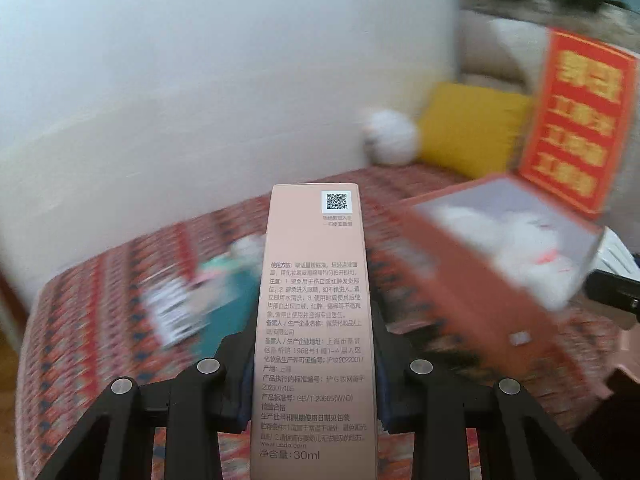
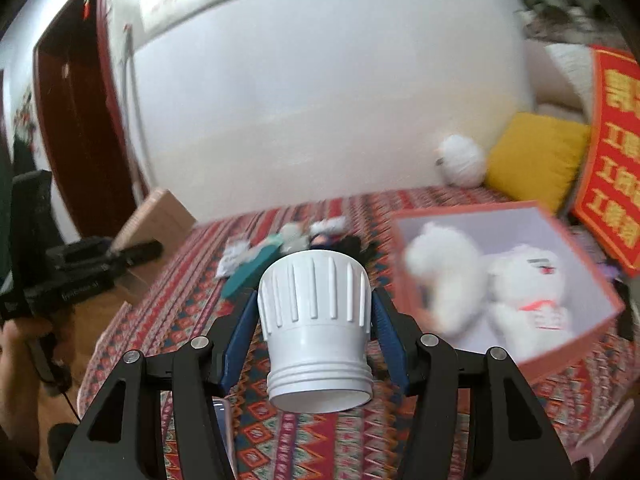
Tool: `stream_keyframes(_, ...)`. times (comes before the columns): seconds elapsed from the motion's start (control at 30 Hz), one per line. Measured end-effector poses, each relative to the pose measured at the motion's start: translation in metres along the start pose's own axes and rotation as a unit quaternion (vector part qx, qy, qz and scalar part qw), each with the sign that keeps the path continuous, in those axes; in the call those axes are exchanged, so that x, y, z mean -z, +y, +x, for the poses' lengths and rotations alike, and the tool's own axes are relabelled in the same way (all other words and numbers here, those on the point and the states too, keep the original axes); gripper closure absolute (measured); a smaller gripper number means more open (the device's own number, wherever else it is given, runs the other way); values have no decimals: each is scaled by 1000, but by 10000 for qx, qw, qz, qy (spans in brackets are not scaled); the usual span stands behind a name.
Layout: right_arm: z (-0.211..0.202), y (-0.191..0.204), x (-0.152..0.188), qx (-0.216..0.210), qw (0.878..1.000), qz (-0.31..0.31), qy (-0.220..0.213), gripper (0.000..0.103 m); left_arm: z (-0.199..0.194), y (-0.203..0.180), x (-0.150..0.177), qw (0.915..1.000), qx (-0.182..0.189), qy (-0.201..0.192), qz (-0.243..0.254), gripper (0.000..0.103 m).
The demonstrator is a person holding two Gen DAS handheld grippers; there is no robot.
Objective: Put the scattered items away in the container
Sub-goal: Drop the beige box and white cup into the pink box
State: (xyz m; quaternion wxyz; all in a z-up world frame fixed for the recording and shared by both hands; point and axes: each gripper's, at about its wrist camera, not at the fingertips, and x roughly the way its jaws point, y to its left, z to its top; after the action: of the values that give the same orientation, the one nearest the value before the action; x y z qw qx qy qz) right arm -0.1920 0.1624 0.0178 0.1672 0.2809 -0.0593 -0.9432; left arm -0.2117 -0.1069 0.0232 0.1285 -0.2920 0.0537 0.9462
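The left tongs pinch a tall pink carton upright, its printed back facing the camera. The right tongs pinch a white ribbed plastic jar, its threaded mouth toward the camera. Both hang above a surface under a red patterned cloth. Beyond lies a blurred heap of small items, among them a teal packet. To the right sits an open pink box holding two white plush toys. Farther back, a yellow cushion rests near the wall.
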Motion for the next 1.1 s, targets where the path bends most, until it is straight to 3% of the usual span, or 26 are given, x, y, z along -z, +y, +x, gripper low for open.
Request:
stream_keyframes(0.17,-51,-60,-8,463,9973,380,-422,43,20,-100,-46,9953,834,-122,475,66)
stream_keyframes(0.33,-101,-120,-15,923,9893,759,-841,43,61,-177,-73,9862,1478,-4,742,66)
stream_keyframes(0.53,-70,-198,-41,956,9847,1242,-757,43,135,-230,-74,9804,1808,474,630,60)
stream_keyframes(0.57,-59,-208,-48,911,9849,1274,-736,42,148,-233,-73,9795,1846,579,555,38)
stream_keyframes(0.63,-31,-230,-64,800,9850,1377,-668,41,166,-231,-74,9803,1811,683,388,12)
stream_keyframes(0.67,-15,-236,-73,733,9852,1421,-624,39,169,-229,-74,9817,1764,633,342,8)
stream_keyframes(0.73,17,-250,-92,599,9853,1507,-537,26,169,-219,-80,9855,1597,487,317,6)
stream_keyframes(0.87,61,-262,-115,537,9841,1608,-526,24,166,-192,-88,9909,1288,347,160,5)
stream_keyframes(1.1,41,-231,-100,262,9861,1525,-606,20,131,-113,-64,9950,882,295,-355,5)
